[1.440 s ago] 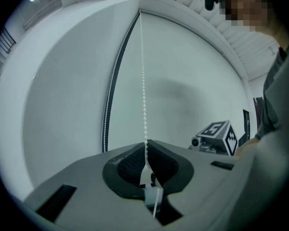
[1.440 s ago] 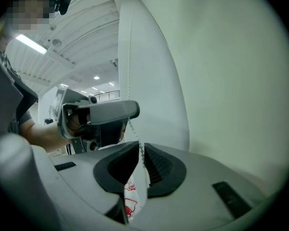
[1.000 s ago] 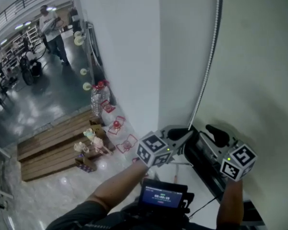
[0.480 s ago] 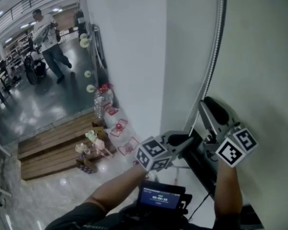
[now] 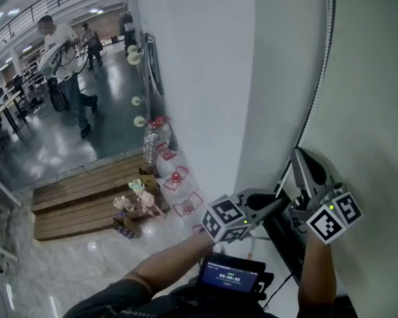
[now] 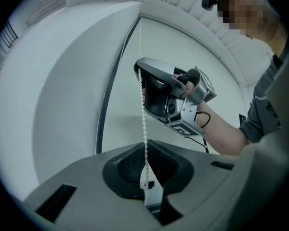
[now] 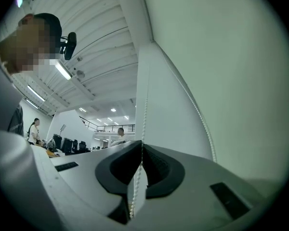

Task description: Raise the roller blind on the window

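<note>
left gripper (image 6: 145,177): clenched low on the bead chain (image 6: 144,129), anchoring it
right gripper (image 7: 139,162): jaws just closing on the chain higher up, for the next pull
roller blind (image 5: 375,111): beside the chain, covering the window

The floor (image 5: 46,144) is dark and glossy far off and pale, marble-like nearer. On it lies a low wooden platform (image 5: 79,194) of long planks. At the platform's far right corner stands a clear water bottle (image 5: 153,140) with a red top. Just off the platform's right end, red wire frames (image 5: 178,177) sit in a row on the pale floor. A heap of small pastel things (image 5: 136,203) rests at the platform's near right end. Well beyond the platform, a person (image 5: 61,55) stands on the dark floor.
</note>
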`<act>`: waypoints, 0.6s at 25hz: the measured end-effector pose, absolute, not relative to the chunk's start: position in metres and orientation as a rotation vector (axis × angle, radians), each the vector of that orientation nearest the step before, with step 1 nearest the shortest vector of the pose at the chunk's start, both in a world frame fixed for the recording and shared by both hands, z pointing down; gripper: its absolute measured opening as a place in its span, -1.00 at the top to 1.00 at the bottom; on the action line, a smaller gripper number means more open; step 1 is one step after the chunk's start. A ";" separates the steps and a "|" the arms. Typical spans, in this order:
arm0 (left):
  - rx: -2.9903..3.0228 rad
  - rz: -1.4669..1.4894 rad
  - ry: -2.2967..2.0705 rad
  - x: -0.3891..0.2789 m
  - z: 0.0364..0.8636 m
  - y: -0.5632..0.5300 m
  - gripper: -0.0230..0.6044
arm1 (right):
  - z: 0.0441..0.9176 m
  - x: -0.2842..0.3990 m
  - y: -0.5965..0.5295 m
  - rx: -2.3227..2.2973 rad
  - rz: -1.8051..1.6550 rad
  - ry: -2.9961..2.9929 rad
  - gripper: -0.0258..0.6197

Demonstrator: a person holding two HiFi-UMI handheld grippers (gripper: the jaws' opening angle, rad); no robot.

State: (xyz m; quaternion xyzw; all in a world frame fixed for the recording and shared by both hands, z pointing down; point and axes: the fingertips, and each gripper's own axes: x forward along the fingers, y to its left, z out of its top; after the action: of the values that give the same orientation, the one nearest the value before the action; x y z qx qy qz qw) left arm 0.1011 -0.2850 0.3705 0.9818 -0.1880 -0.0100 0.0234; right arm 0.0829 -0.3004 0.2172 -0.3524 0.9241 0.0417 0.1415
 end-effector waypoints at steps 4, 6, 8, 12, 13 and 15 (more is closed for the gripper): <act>3.047 -0.022 -0.564 0.107 0.371 -0.281 0.89 | 0.221 0.086 -0.295 -1.042 0.154 2.672 0.87; 3.042 0.007 -0.558 0.110 0.380 -0.279 0.89 | 0.230 0.088 -0.295 -1.059 0.153 2.686 0.87; 3.022 0.048 -0.552 0.112 0.395 -0.278 0.88 | 0.242 0.091 -0.294 -1.070 0.128 2.695 0.88; 2.993 0.103 -0.536 0.118 0.421 -0.279 0.88 | 0.270 0.096 -0.297 -1.101 0.080 2.713 0.88; 2.986 0.114 -0.532 0.119 0.427 -0.279 0.88 | 0.276 0.096 -0.297 -1.104 0.069 2.714 0.88; 2.974 0.131 -0.526 0.121 0.435 -0.277 0.88 | 0.284 0.097 -0.293 -1.110 0.051 2.716 0.88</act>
State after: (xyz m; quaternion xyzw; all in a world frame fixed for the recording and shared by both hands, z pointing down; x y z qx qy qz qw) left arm 0.1211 -0.2766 0.4354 0.9821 -0.1736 0.0433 0.0595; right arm 0.0972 -0.2934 0.2841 -0.3763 0.9206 0.0171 0.1032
